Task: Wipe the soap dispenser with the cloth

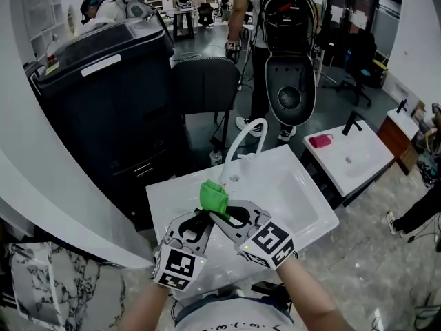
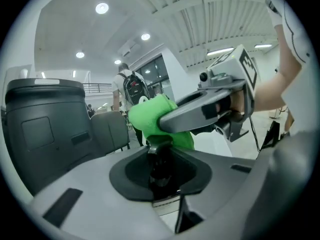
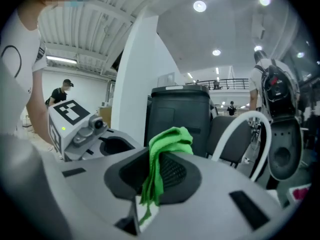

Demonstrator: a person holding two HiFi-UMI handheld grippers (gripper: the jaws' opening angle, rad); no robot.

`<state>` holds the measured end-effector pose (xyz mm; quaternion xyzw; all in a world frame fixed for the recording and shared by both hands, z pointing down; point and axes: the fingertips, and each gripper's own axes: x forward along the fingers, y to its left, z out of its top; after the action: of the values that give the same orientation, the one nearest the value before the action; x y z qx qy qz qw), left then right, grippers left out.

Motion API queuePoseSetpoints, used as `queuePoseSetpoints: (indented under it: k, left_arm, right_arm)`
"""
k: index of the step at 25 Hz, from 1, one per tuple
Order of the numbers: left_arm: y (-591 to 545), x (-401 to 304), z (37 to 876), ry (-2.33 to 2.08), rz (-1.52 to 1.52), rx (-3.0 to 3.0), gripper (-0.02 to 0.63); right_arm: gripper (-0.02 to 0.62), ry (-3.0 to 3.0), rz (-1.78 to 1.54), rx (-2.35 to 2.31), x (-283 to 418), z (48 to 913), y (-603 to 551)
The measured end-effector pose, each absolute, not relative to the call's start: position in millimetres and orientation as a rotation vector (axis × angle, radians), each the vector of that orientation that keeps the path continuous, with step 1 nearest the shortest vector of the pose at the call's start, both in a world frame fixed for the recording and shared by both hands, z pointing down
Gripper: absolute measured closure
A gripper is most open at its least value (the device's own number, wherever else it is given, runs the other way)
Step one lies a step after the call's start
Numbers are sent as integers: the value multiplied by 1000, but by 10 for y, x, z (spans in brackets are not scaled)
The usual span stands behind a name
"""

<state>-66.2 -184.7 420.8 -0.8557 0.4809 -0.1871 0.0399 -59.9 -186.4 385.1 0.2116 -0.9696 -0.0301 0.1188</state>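
A dark soap dispenser (image 2: 160, 165) stands upright between the jaws of my left gripper (image 2: 161, 176), which is shut on it. Its pump head (image 2: 159, 147) pokes up under a bright green cloth (image 2: 152, 118). My right gripper (image 1: 220, 211) is shut on that cloth (image 1: 213, 197) and holds it against the top of the dispenser. In the right gripper view the cloth (image 3: 162, 151) hangs folded between the jaws of the right gripper (image 3: 156, 181), and the left gripper's marker cube (image 3: 70, 118) shows at the left. In the head view both grippers are over the white sink, and the left gripper (image 1: 198, 221) mostly hides the dispenser.
The white sink basin (image 1: 303, 198) has a curved white faucet (image 1: 247, 134) at its far edge. Behind it stand a large black bin (image 1: 103, 88) and a dark chair (image 1: 207, 81). A person with a backpack (image 1: 286, 19) stands beyond. A second sink (image 1: 355, 158) with a pink thing (image 1: 320, 141) is at the right.
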Motion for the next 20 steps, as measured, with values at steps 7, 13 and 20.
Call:
queuePoseSetpoints:
  k: [7, 13, 20]
  left_arm:
    - [-1881, -947, 4332, 1673, -420, -2654, 512]
    - [-2179, -1494, 4503, 2044, -257, -2594, 512]
    - [-2711, -1949, 4793, 2217, -214, -2538, 512]
  right_arm:
    - [546, -2799, 163, 916, -229, 4157, -2160]
    - [546, -2800, 318, 1104, 115, 4175, -2216]
    - [546, -2710, 435, 1181, 284, 4471, -2165]
